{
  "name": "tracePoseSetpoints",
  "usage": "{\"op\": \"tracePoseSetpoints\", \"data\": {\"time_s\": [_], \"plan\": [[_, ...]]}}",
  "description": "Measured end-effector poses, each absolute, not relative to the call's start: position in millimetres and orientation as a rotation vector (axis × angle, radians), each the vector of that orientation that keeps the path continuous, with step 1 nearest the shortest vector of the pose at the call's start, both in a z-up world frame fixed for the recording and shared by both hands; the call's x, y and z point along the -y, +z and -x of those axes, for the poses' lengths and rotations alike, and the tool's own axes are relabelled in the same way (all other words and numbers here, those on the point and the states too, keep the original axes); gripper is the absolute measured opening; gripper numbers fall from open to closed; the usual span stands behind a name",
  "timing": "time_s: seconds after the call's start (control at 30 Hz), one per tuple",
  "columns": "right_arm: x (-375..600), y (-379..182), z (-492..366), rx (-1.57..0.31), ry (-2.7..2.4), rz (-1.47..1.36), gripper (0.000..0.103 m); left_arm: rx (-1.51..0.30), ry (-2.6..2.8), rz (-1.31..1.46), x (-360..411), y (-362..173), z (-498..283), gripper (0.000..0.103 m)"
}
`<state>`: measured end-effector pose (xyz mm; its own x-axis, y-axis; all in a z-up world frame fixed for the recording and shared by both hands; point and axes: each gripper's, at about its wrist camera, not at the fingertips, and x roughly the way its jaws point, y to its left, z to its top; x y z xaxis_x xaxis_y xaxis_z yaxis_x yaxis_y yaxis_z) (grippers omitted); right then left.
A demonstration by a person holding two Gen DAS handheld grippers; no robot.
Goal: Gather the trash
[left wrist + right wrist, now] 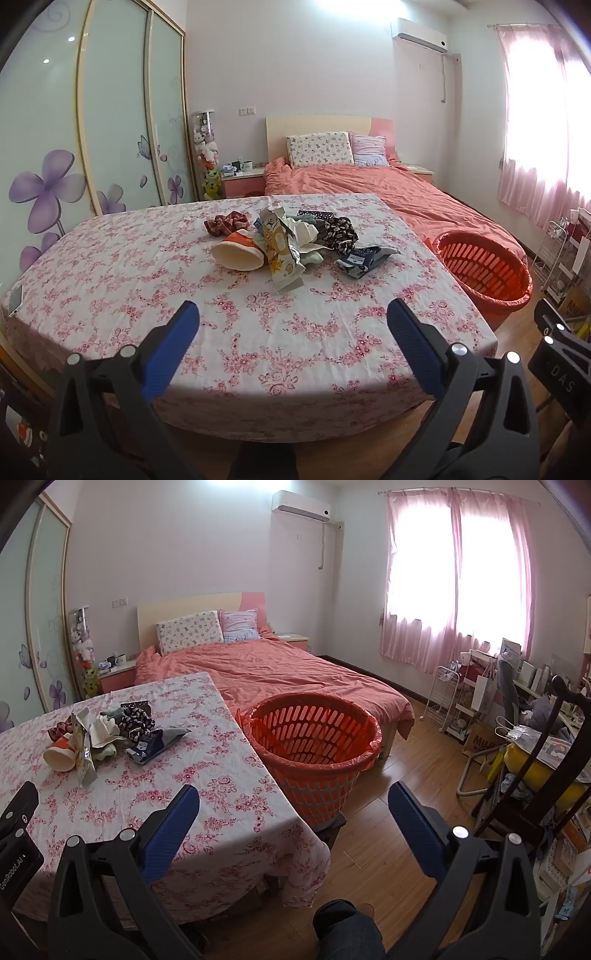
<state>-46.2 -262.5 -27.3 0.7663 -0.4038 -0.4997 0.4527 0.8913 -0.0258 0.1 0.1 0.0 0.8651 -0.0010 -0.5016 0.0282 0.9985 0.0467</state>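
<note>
Both tools, left tool (293, 314) and right tool (293, 797), are held wide, empty. Trash pile (284, 243) is seen mid-counter (147, 295), ahead of left, nearer; basket (314, 738) beside right edge.

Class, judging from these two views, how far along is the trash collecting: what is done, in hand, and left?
Done: nothing; the orange basket looks empty. In hand: nothing; left gripper and right gripper are open. Left: the whole pile on the table, including the paper cup and wrappers.
</note>
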Motion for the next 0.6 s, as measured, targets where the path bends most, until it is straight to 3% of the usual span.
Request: {"op": "tracePoseSetpoints", "data": {"time_s": [0.6], "plan": [[262.0, -27.0, 45.7, -0.522, -0.467, -0.097, 0.101, -0.528, -0.017, -0.049, -0.3, -0.1, -0.3, 0.099]]}}
